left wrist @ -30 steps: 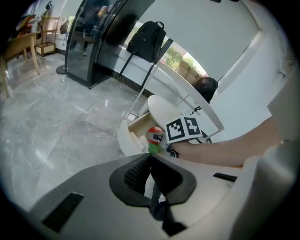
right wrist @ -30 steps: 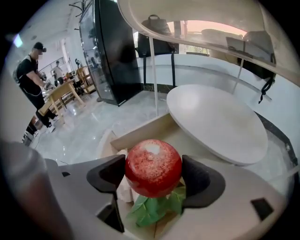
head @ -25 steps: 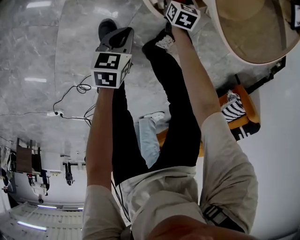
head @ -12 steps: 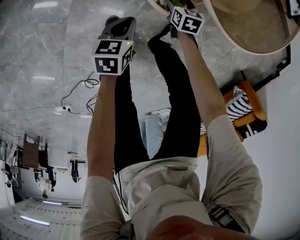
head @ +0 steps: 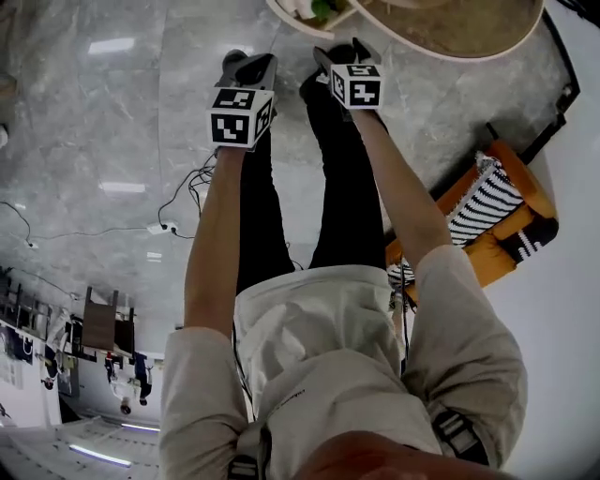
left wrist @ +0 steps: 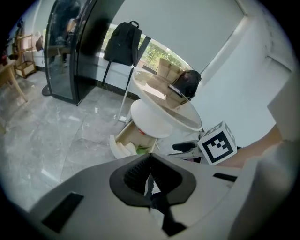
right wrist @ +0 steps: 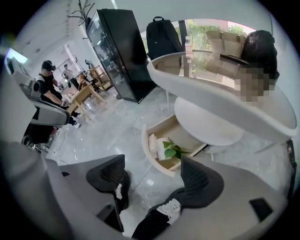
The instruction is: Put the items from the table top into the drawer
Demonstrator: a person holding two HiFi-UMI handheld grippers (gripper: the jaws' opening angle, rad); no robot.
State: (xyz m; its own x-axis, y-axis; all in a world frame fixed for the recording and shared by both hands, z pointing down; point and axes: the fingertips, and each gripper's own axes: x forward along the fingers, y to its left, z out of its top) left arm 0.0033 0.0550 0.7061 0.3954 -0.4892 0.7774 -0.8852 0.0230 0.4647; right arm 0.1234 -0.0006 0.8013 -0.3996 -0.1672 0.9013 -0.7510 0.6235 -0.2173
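The pale, curved-front wooden drawer (head: 292, 19) stands pulled open at the top edge of the head view, tucked under the round tan-topped table with a white rim (head: 450, 28), and we see something green inside it. A second ago the right gripper (head: 343, 54) reached up to the drawer's edge. Now it has drawn back almost level with the left gripper (head: 247, 66), and both are held out over the grey marble floor (head: 112, 112), apart from the table. We read that as a delivery just finished.

In the left gripper view, the black ribbed jaws are pressed together with nothing caught between them. Beyond them the open drawer shows beneath the table, with the right gripper off to one side.

In the right gripper view, the jaws stand wide apart and empty. Only floor and the person's black shoe (right wrist: 157, 220) show between them. Ahead, the drawer holds a green leafy sprig (right wrist: 173, 150) beside pale rolled items (right wrist: 154, 143).

With both tools free, we judge the next move to be either another pickup or pushing the drawer shut. From this low angle we cannot tell what, if anything, remains on the table top.
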